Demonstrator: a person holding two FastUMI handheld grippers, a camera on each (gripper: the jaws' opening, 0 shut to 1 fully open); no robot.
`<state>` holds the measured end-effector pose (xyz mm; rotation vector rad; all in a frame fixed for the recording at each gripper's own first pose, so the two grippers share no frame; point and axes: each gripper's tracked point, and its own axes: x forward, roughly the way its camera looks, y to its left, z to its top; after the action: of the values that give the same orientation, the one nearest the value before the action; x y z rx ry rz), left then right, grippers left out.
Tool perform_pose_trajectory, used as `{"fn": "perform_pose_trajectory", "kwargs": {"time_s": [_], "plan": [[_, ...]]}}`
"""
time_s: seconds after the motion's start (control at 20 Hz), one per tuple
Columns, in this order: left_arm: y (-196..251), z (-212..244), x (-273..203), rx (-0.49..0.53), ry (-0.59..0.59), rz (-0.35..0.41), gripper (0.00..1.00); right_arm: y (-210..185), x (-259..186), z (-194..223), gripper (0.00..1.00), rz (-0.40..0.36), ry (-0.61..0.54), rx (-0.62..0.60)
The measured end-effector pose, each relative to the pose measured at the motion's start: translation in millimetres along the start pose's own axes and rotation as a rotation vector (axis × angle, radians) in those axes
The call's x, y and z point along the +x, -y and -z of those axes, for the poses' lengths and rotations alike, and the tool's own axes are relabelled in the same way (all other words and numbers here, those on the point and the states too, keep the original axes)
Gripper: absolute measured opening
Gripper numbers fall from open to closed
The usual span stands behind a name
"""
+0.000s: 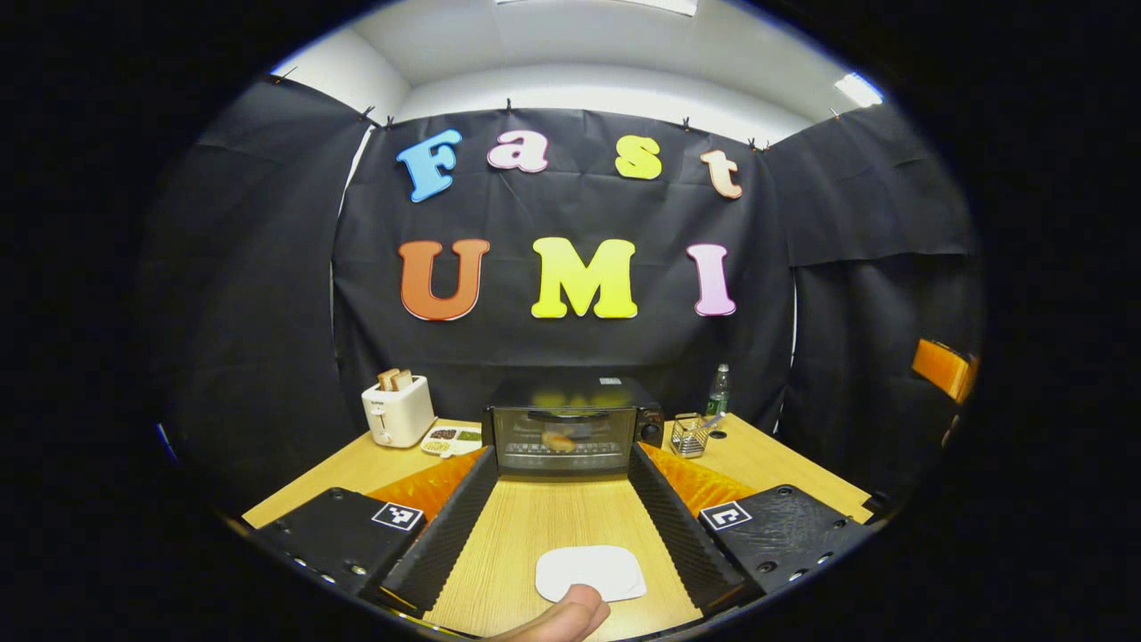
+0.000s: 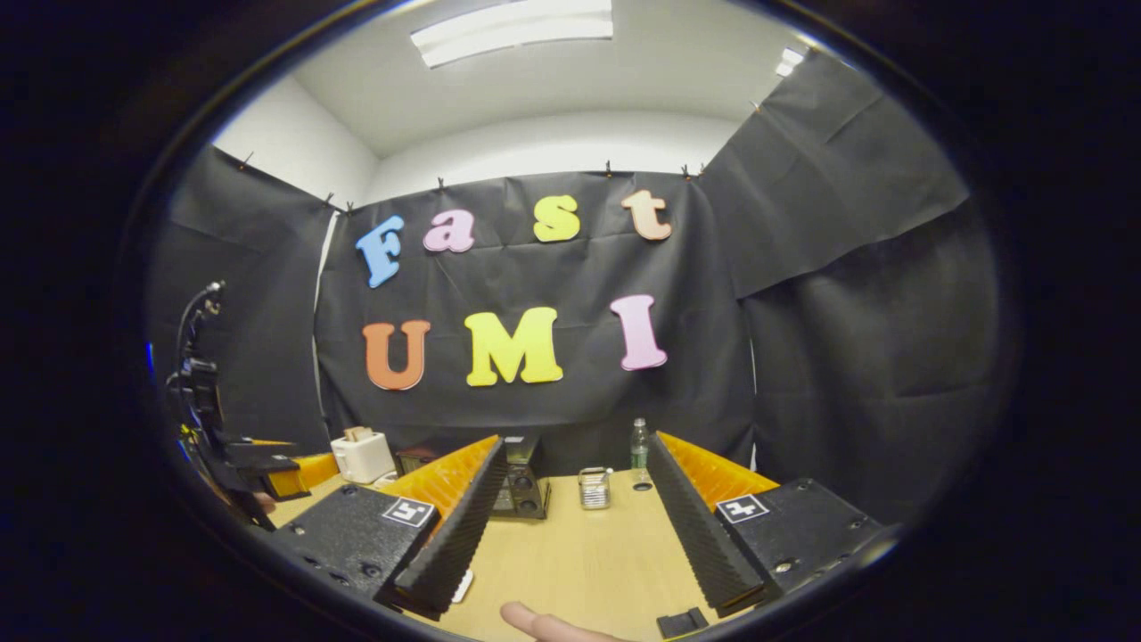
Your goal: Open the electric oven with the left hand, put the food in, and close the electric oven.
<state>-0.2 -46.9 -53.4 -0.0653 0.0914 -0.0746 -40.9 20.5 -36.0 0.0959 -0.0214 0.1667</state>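
Left gripper (image 1: 563, 526): released, fingers spread wide, nothing between them, held above the wooden table (image 1: 553, 526). Straight ahead, framed between the two fingers, the electric oven (image 1: 570, 428), door closed, a round piece of food (image 1: 559, 440) dimly visible behind the glass. Just below the fingertips, close to the camera, a white plate (image 1: 590, 571) flat on the table, a fingertip (image 1: 570, 615) at its near edge. Ahead and left of the left finger, a white toaster (image 1: 398, 411) with bread slices standing in it, a small divided tray (image 1: 452, 439) beside it. Ahead and right of the right finger, a wire basket (image 1: 688, 435) and a bottle (image 1: 718, 390) behind it.

Right gripper (image 2: 570, 526): likewise released, fingers wide apart, empty, over the same table. Oven's right end (image 2: 520, 486) just past its left finger; basket and bottle ahead between the fingers. Far left, the other gripper seen from the side.
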Motion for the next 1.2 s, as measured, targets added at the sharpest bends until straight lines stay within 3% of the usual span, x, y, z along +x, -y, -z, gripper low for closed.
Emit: {"fn": "perform_pose_trajectory", "kwargs": {"time_s": [0.2,0.4,0.55,0.7,0.8,0.85,1.2], "plan": [[-9,-20,-34,0.044,0.057,-0.022,0.97,-5,-5,12,0.99,0.012,-0.027,-0.043],[-37,-16,-59,-0.047,0.046,-0.082,0.95,3,-7,25,0.99,0.041,-0.095,-0.075],[-31,-26,-64,-0.059,0.078,-0.047,0.94,11,-14,11,1.00,0.033,-0.076,-0.108],[-17,-23,-61,-0.025,0.053,-0.015,0.94,29,-18,7,1.00,0.081,-0.062,-0.098],[-12,-28,-64,0.005,0.063,-0.014,0.94,27,-19,13,0.96,0.077,-0.079,-0.100],[-8,-29,-65,0.009,0.073,-0.010,0.94,24,-19,18,1.00,0.066,-0.095,-0.095],[-17,-27,-81,-0.012,0.109,-0.030,0.95,10,-27,9,0.96,0.042,-0.068,-0.083]]}}
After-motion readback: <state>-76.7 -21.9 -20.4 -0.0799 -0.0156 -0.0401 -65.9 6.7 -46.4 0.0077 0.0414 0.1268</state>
